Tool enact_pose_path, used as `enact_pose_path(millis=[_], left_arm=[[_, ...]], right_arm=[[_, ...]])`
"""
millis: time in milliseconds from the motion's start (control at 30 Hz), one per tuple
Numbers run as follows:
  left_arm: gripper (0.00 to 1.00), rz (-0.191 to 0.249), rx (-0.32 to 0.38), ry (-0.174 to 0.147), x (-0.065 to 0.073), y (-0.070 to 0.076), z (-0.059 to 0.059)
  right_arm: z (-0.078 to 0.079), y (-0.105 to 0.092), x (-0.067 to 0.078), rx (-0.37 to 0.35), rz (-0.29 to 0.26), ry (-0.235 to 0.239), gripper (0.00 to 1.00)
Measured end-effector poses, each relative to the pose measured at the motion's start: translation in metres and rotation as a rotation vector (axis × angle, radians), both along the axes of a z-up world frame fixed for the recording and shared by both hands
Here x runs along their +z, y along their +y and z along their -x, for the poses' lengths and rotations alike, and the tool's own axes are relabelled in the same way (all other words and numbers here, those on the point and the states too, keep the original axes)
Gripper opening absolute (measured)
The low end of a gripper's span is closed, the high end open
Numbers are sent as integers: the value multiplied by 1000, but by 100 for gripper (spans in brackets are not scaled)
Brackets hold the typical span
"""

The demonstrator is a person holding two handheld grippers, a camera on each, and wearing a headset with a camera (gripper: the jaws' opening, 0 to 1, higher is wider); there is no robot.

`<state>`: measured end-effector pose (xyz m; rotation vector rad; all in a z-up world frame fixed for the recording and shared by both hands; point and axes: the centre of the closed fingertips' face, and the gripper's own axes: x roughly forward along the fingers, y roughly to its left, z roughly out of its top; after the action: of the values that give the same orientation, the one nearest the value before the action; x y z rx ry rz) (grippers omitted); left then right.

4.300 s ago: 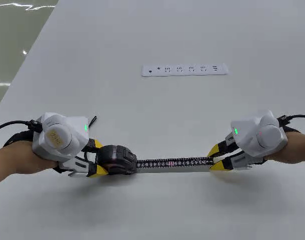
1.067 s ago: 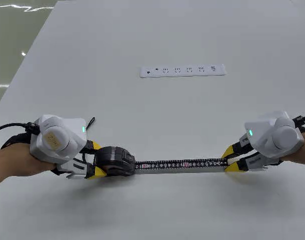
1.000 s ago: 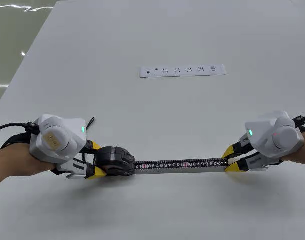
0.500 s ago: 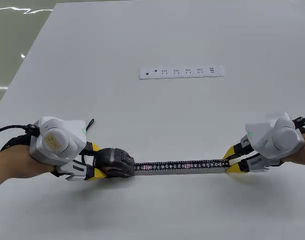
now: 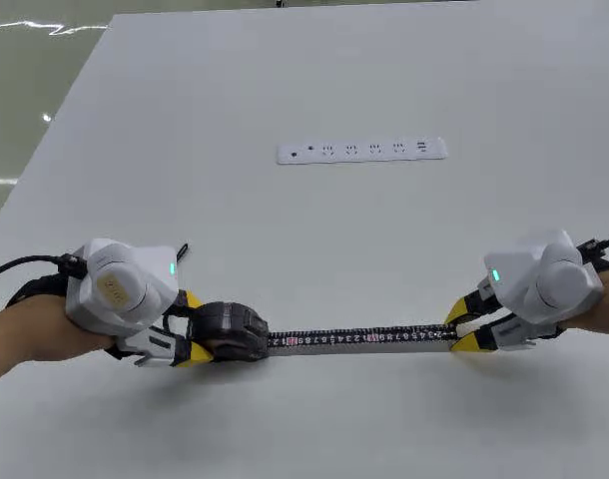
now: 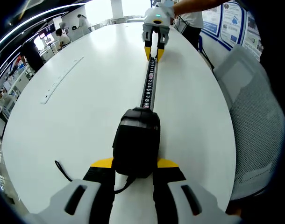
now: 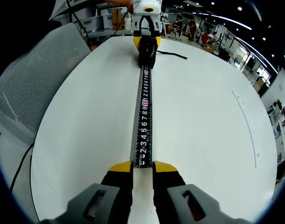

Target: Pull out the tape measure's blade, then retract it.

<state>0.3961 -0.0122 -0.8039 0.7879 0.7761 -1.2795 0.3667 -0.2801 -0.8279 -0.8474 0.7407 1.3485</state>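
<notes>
**Tape measure** (image 5: 230,331). We find its dark case at the lower left of the head view, resting on the white counter (image 5: 314,239). The left gripper (image 5: 193,327) has its yellow-tipped fingers (image 6: 103,164) clamped on the two sides of the case.

**Blade** (image 5: 359,337). We see it drawn out of the case in a straight line toward the lower right of the head view. It lies low along the counter with the numbers facing up. Its free end sits between the fingers (image 7: 120,167) of the right gripper (image 5: 460,327), which are closed on that end at their yellow tips.

**Power strip** (image 5: 361,150). White, upper middle of the head view, well apart from the work.

**Progress.**
- **Done:** we judge the pulling-out half done or close to done. A long run of blade spans the gap between two grippers that are well apart.
- **Left:** the retraction. The blade is not yet back in the case.
- **Unknown:** we cannot tell whether a lock on the case is set.
- **Next:** we judge the end should be walked back toward the case under control, not let go to snap home.
</notes>
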Motion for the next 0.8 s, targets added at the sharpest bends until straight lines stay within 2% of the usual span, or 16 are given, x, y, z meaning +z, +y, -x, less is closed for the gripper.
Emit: enact_pose_path(millis=[67, 100, 167, 300, 533, 600, 800], left_arm=[[27, -18, 13, 18, -1, 0, 0], [27, -27, 7, 17, -1, 1, 0], [27, -47, -19, 9, -3, 3, 1], [36, -58, -16, 15, -5, 10, 4], [39, -33, 32, 10, 2, 19, 6], [41, -28, 48, 8, 4, 21, 8], [44, -17, 80, 4, 11, 24, 16]], right_arm=[[-1, 0, 0, -2, 1, -7, 16], [-3, -1, 0, -31, -2, -12, 17], [-5, -2, -2, -17, 0, -22, 18], [-6, -4, -2, -39, 2, -25, 22], [-1, -14, -2, -75, 23, -36, 27], [-1, -16, 0, -109, 22, -46, 29], [4, -22, 12, -173, 15, -64, 31]])
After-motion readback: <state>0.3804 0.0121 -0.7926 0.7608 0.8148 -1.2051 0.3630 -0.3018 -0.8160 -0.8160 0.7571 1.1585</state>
